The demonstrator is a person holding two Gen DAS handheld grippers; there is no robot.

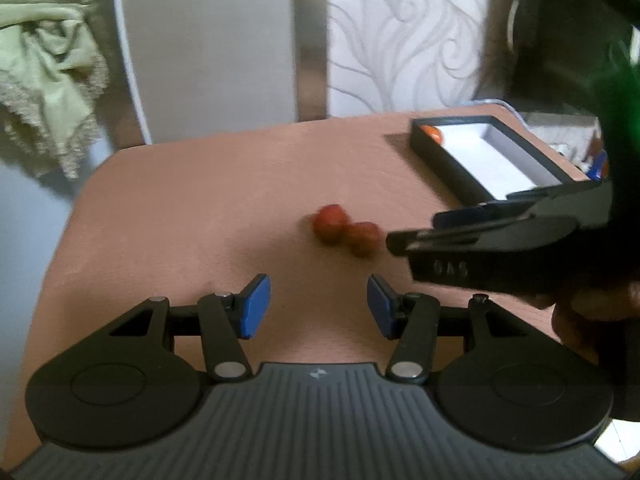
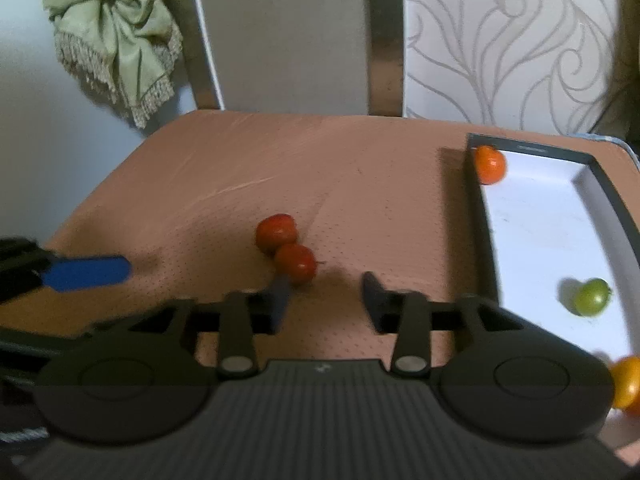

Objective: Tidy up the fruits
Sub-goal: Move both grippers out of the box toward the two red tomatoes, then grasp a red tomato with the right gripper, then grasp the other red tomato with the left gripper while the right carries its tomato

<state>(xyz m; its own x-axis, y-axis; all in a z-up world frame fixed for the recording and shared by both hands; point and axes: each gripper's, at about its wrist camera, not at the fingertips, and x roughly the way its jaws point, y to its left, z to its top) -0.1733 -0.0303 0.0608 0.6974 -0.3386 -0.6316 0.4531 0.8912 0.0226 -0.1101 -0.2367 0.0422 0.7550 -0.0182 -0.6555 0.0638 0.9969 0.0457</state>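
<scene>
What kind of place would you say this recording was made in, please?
Probably a room in a home: a small table stands by a wall with swirl-patterned wallpaper, and a fringed green cloth hangs nearby. Fruit lies on the table and in a tray.

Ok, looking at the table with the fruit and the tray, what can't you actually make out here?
- Two red fruits: motion-blurred in the left wrist view; no stems readable.
- Tray: near end hidden behind the right gripper there.
- Orange fruit: cut off by the right wrist view's edge and the gripper body.
- Left gripper: only one blue pad shows.
</scene>
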